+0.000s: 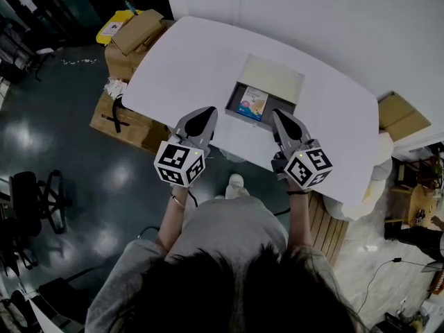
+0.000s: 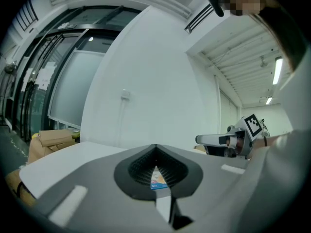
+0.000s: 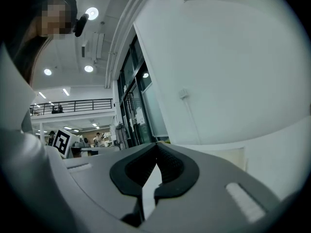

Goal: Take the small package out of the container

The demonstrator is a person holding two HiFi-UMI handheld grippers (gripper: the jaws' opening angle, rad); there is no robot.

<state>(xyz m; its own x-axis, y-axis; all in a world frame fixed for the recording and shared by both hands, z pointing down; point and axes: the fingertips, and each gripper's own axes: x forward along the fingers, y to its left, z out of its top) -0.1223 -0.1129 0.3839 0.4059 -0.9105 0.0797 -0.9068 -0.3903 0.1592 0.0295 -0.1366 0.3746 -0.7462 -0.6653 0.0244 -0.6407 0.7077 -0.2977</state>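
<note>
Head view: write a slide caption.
Left tongs and right tongs, shut, flank a grey container holding a small blue-and-white package on a white table.

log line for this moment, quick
left gripper: shut, empty | right gripper: shut, empty | package: in box, untouched

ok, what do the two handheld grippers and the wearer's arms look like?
The left gripper and right gripper match: matte grey shells tapering to pointed jaws, lined with black ribbed pads. Each carries a white cube printed with black square markers. The person wears a grey top.
</note>
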